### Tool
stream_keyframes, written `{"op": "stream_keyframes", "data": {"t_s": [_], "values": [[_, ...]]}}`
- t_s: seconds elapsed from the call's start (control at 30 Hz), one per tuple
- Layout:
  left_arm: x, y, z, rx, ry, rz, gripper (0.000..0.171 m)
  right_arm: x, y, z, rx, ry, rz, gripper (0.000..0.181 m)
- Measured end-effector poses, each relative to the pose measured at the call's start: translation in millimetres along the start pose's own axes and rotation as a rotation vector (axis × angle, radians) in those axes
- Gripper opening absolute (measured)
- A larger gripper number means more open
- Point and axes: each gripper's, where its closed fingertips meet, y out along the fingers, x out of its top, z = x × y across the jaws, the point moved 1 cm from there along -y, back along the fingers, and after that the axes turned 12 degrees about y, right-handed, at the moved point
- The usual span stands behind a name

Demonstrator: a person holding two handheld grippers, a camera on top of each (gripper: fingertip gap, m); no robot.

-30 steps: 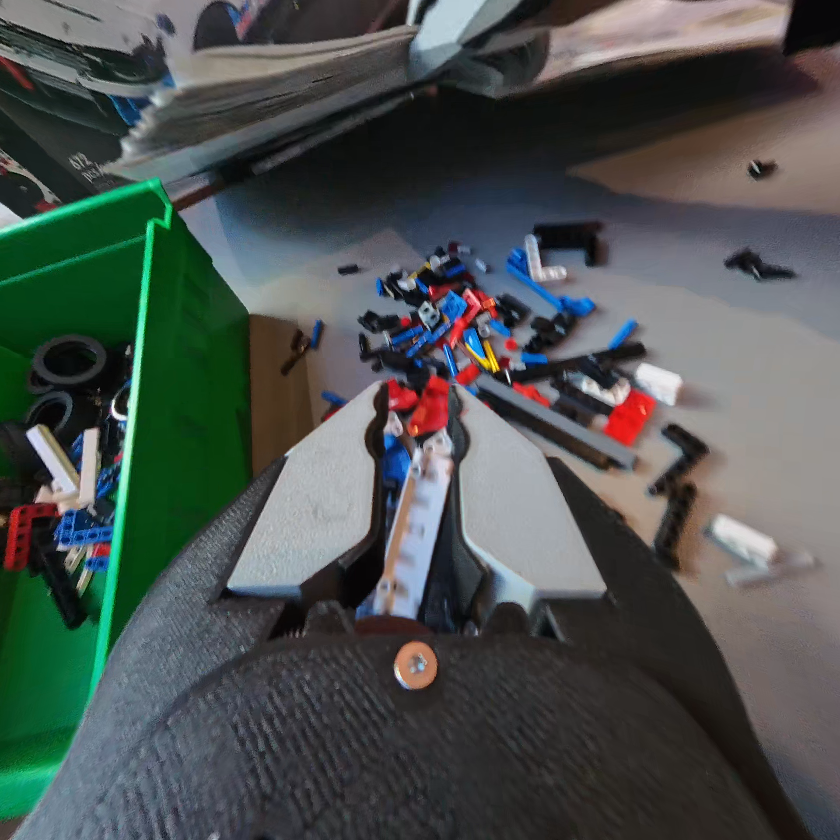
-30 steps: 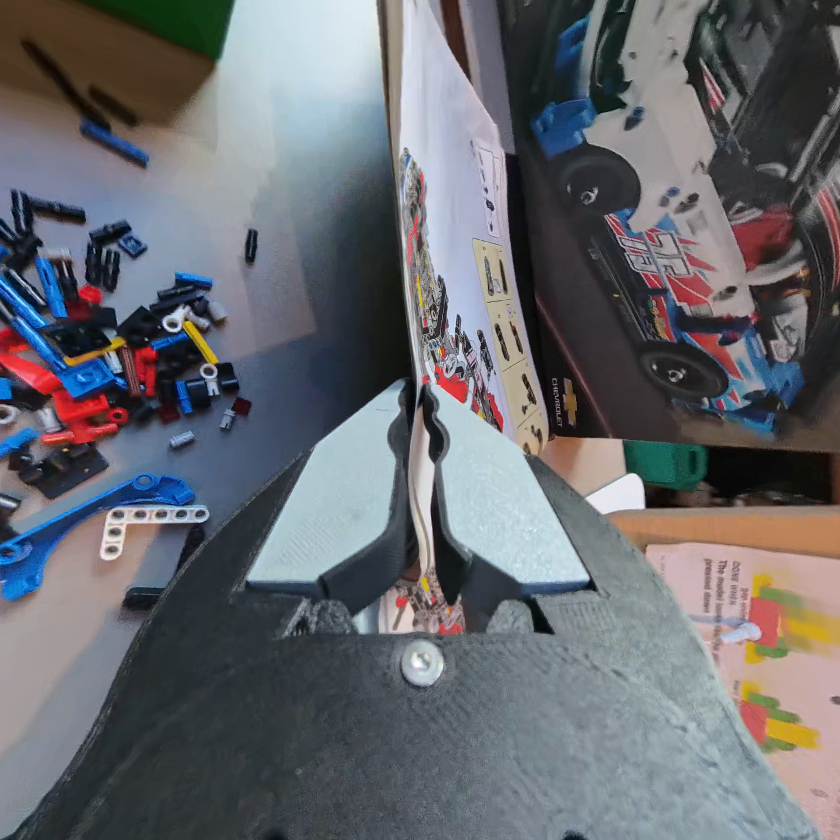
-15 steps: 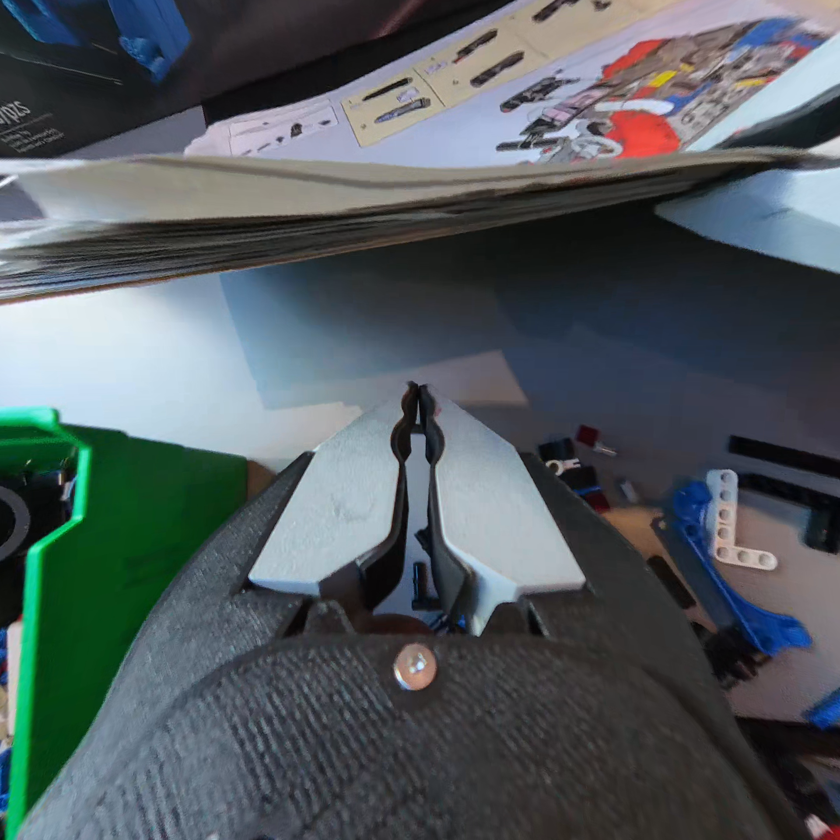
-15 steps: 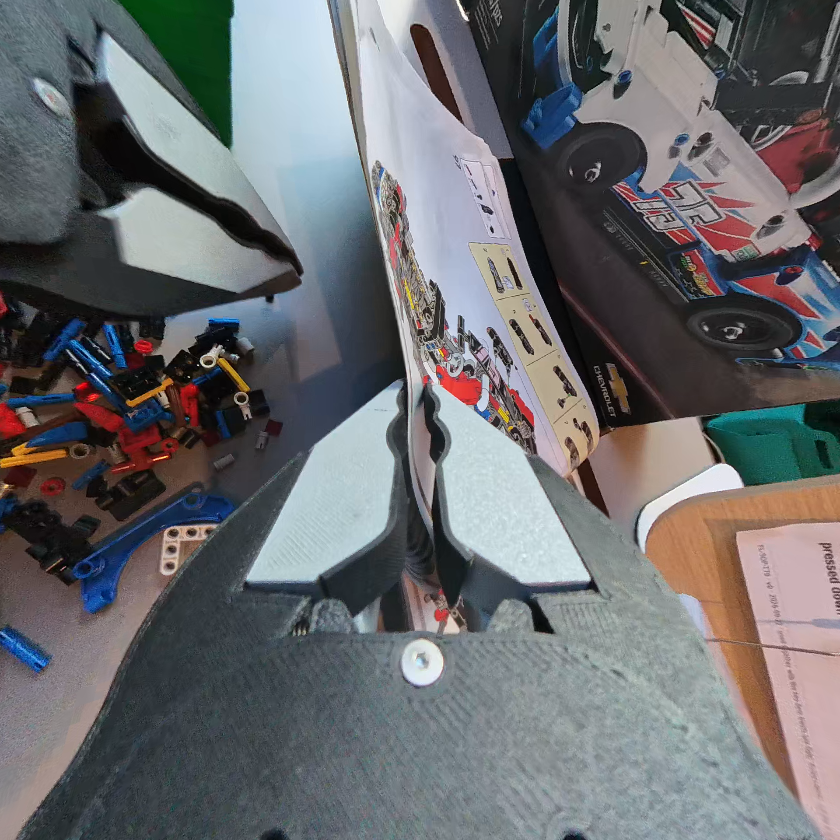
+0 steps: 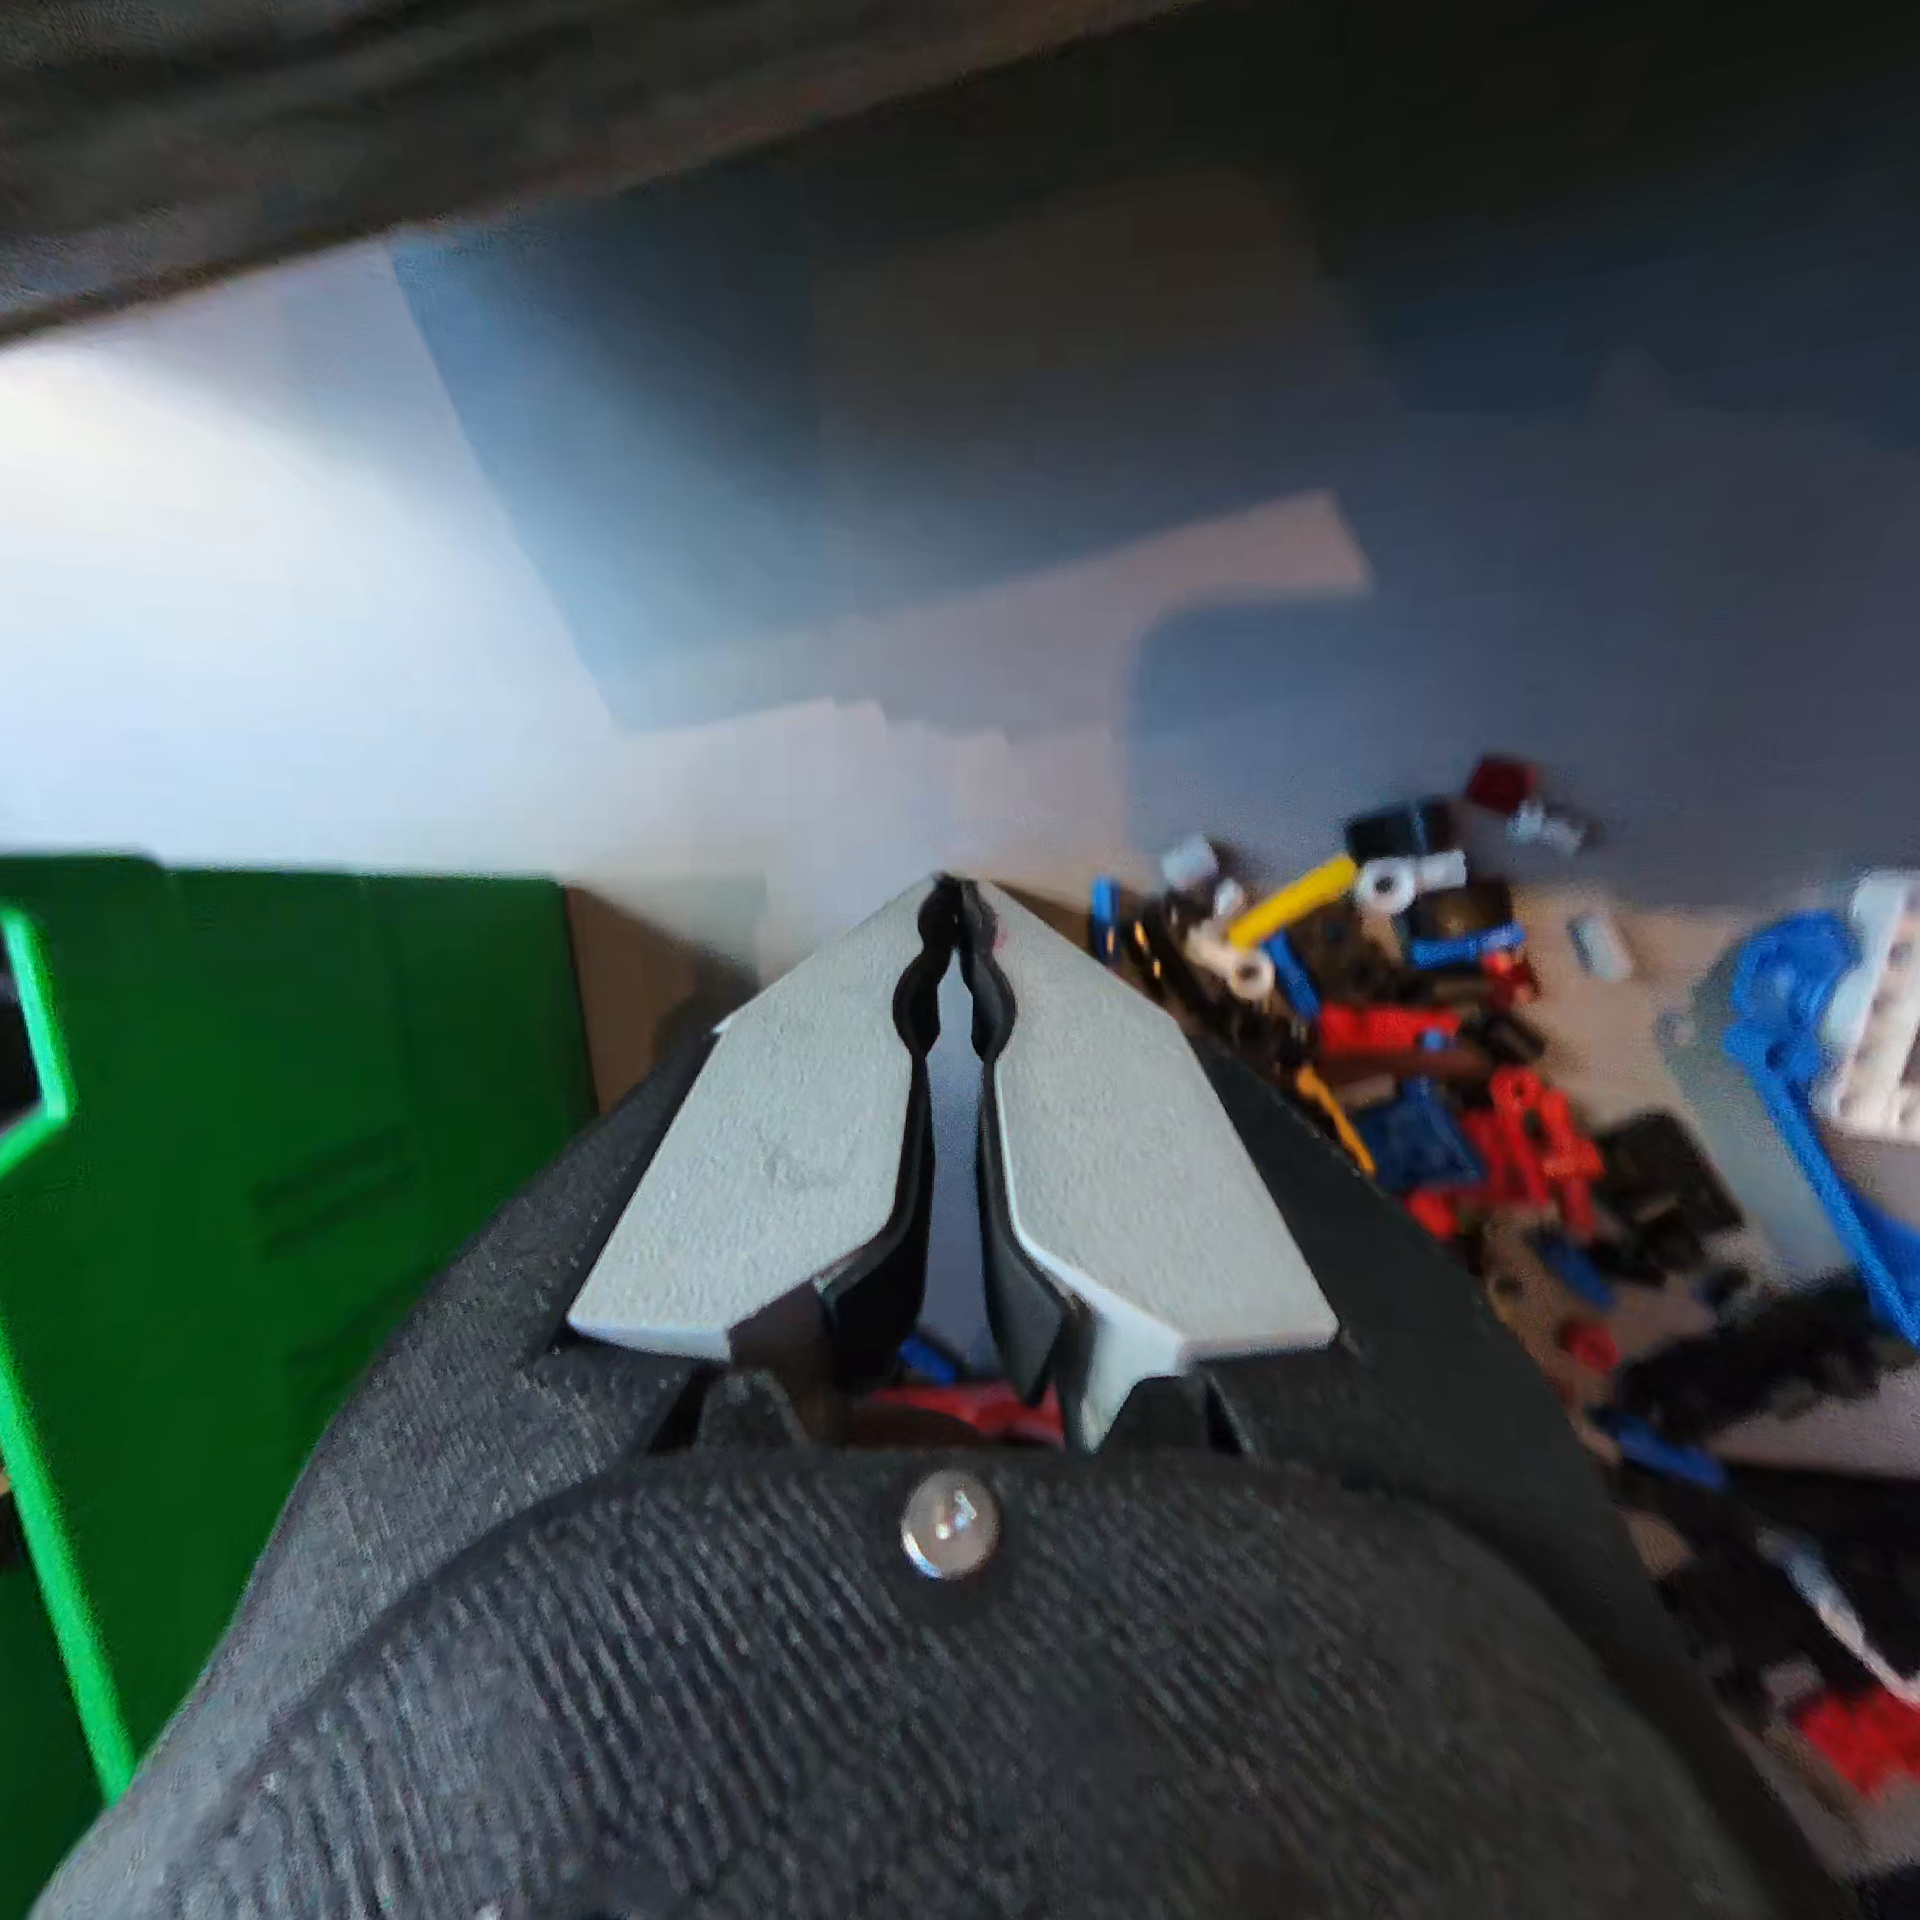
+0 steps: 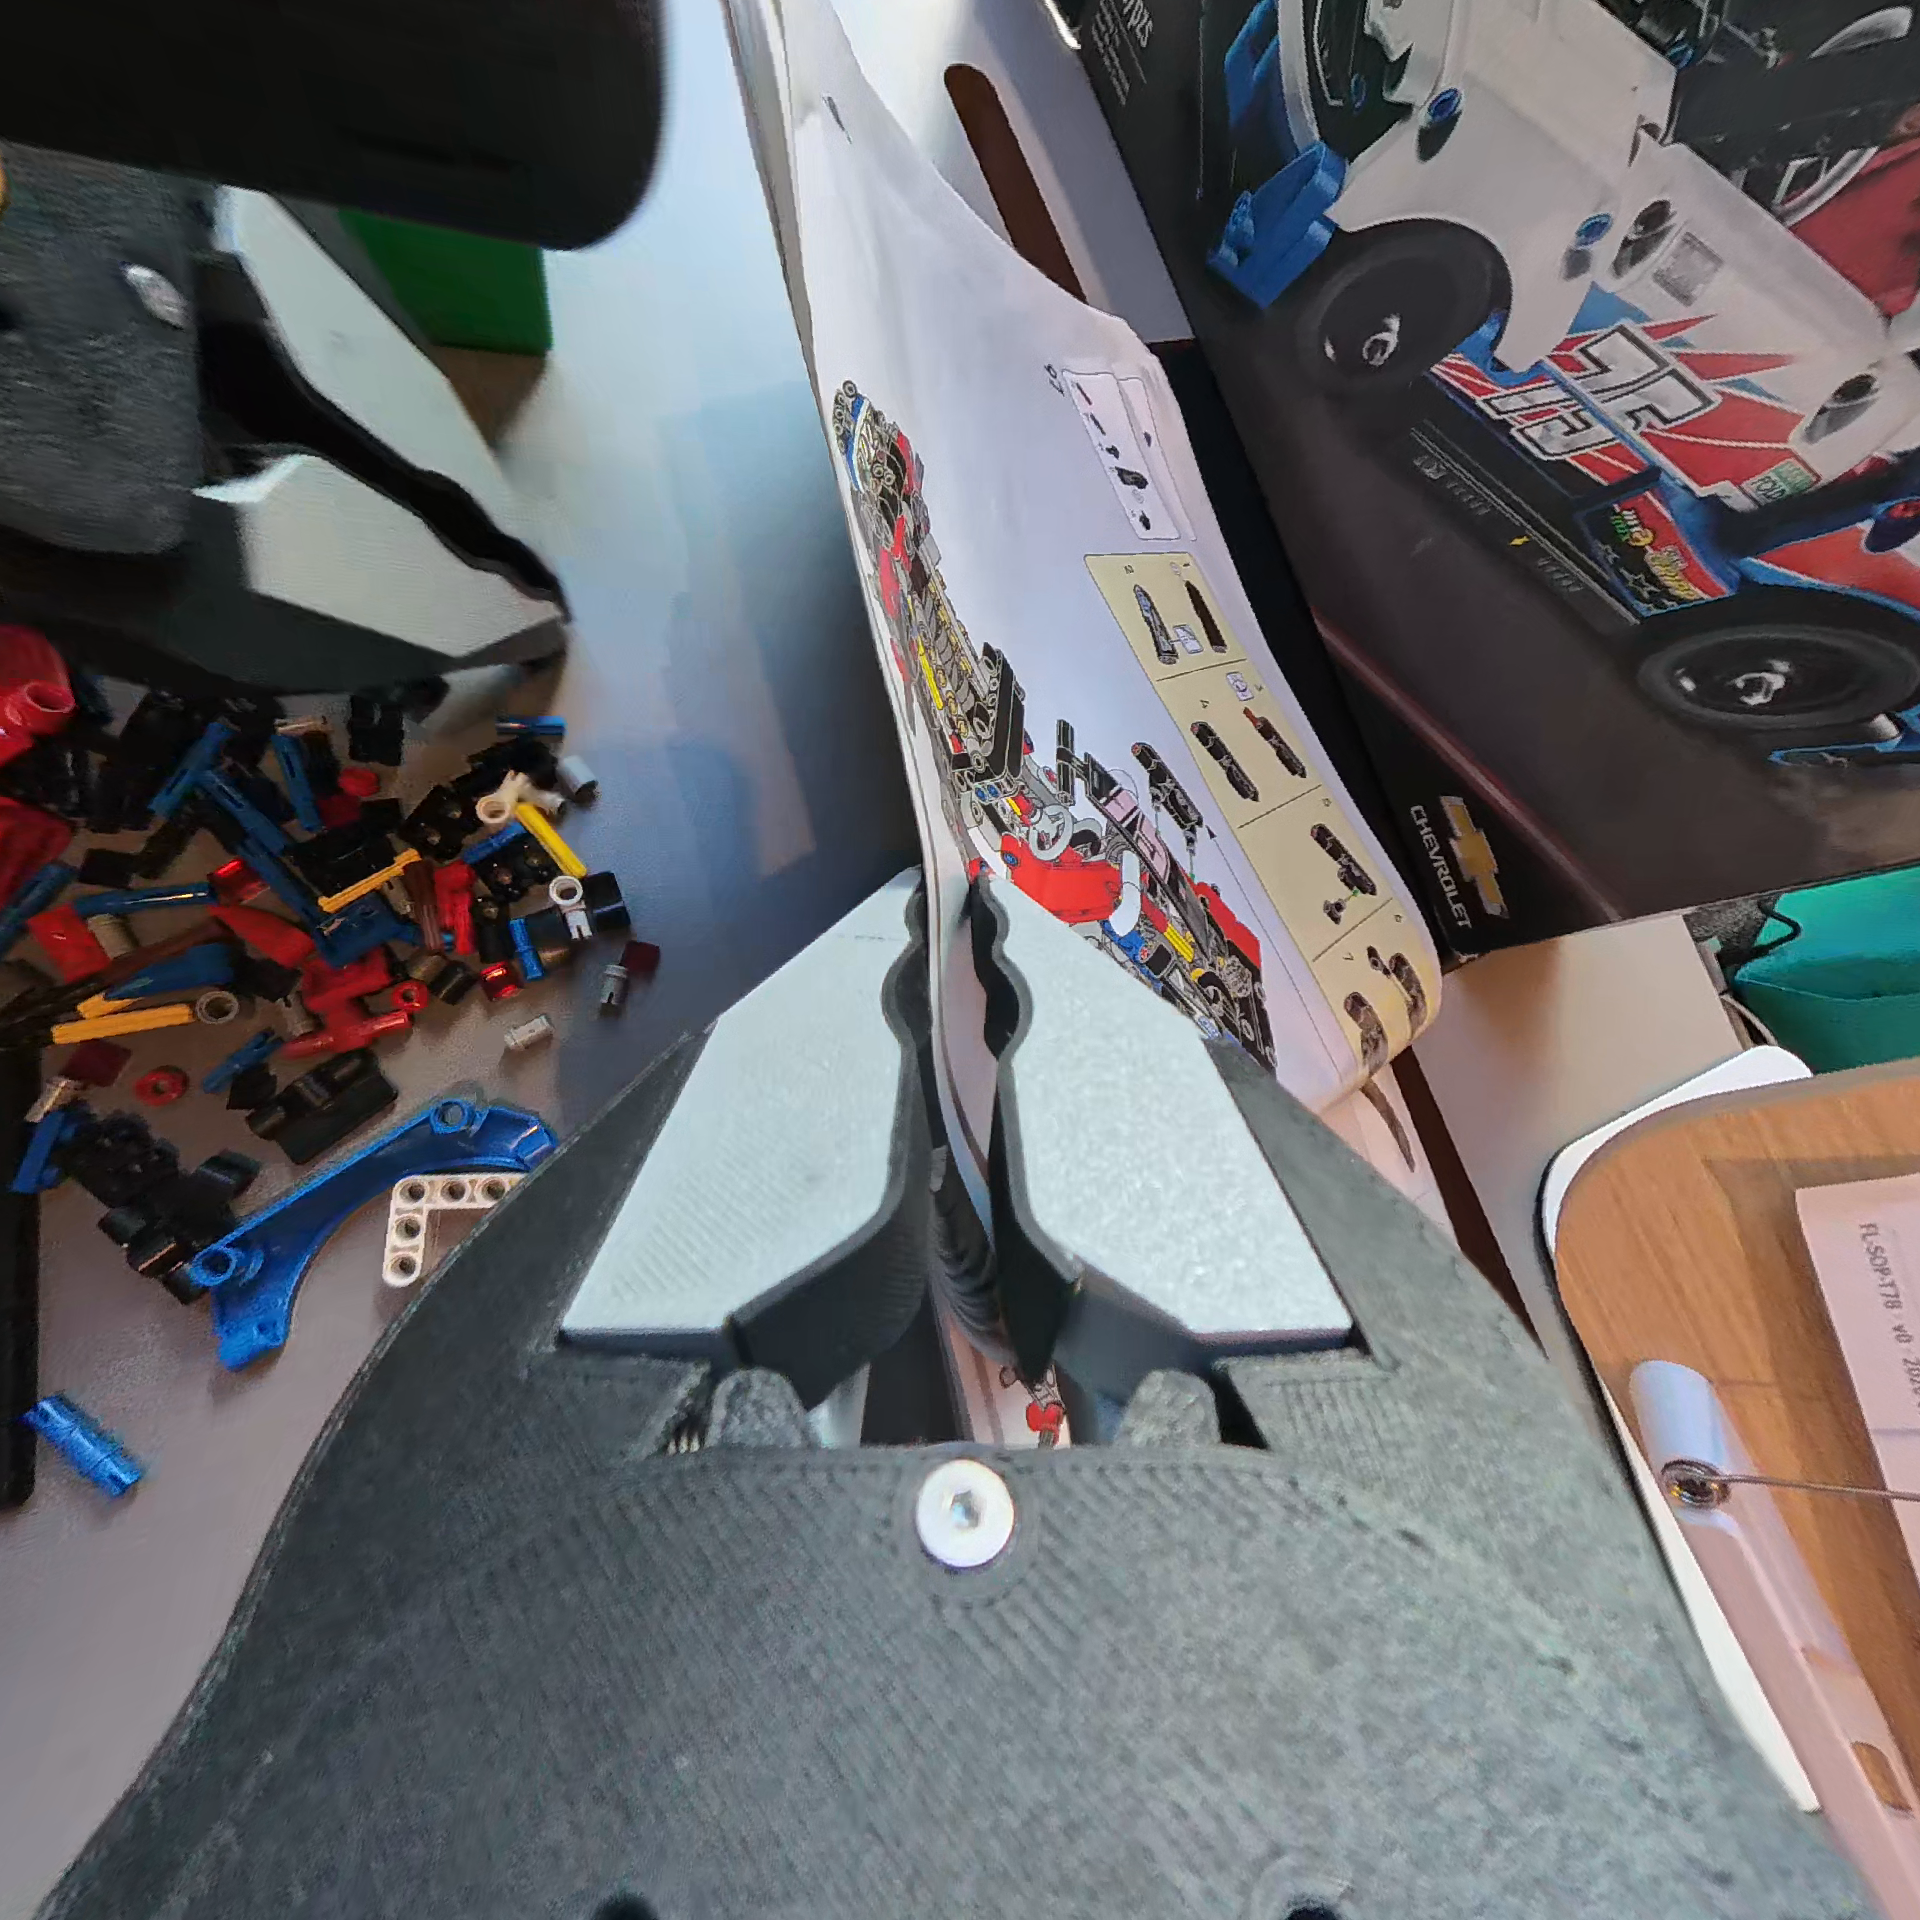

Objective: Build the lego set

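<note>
So we've got the right gripper (image 6: 951, 894) pinching the curled instruction booklet (image 6: 1049, 665); left gripper (image 5: 958, 899) closed on nothing beside scattered lego pieces (image 5: 1434, 1049).

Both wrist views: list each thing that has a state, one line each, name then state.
left gripper: shut, holding nothing.
right gripper: shut on the instruction booklet.
instruction booklet: open, lifted and curved, pinched at its lower edge.
lego pieces: loose, scattered on the table, unassembled.
green bin: upright beside the left gripper; contents hidden.
set box: standing behind the booklet.
</note>
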Motion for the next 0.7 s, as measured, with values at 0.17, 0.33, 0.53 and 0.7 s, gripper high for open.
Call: {"op": "stream_keyframes", "data": {"t_s": [0.17, 0.33, 0.53, 0.7], "values": [[-40.5, -43.1, -35.2, -0.107, 0.052, 0.041, 0.0, -11.1, 2.3, 11.3, 0.052, 0.0, 0.04, 0.003], [-51.1, -94.4, -54.2, -0.117, 0.043, -0.099, 0.0, -37.6, 20.7, 34.6, 0.14, -0.049, 0.144, 0.006], [-50.7, -138.9, -89.0, -0.167, 0.013, -0.259, 0.0, -37.2, 2.4, 58.3, 0.276, 0.015, 0.15, 0.031], [-41.5, -171.7, -144.0, -0.261, 0.099, -0.442, 0.002, -45.5, -131.6, 55.5, 0.333, 0.041, 0.163, 0.031]]}}
